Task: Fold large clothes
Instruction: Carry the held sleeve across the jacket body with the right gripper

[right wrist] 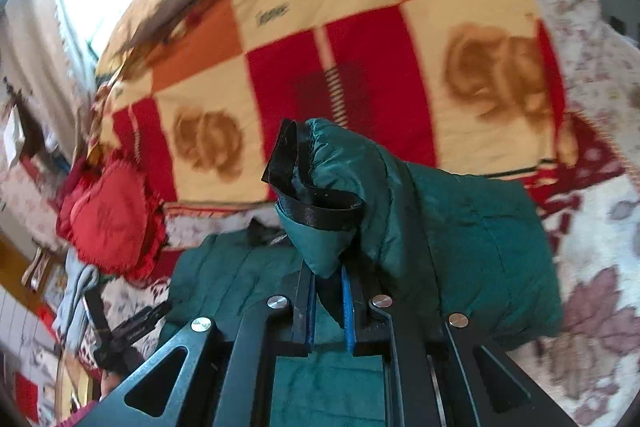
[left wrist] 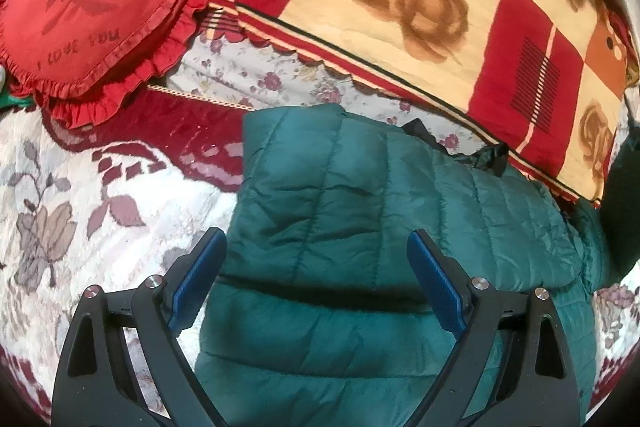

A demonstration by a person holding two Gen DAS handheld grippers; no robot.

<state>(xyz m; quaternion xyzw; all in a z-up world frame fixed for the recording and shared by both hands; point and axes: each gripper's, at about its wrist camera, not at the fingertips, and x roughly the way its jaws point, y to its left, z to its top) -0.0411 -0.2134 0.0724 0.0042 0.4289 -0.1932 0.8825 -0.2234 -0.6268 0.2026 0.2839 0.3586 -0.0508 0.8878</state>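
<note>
The left gripper (left wrist: 316, 247) has its fingers wide apart, holding nothing, just above the green puffy jacket (left wrist: 360, 211) lying on the bed (left wrist: 80, 195). The right gripper (right wrist: 328, 283) has its fingers squeezed tight on the jacket's sleeve (right wrist: 344, 187), lifted above the jacket.

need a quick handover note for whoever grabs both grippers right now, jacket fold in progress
Left gripper: open, hovering over the dark green quilted puffer jacket, holding nothing.
Right gripper: shut on the jacket's sleeve end, the black-trimmed cuff lifted above the body.
The jacket lies on the white floral bedspread, in front of the red, cream and orange rose-patterned blanket; a red heart-shaped frilled cushion sits to its left.
Done: the jacket's left side looks folded in.
Left: probably lay the held sleeve across the body, then fold it smaller.
</note>
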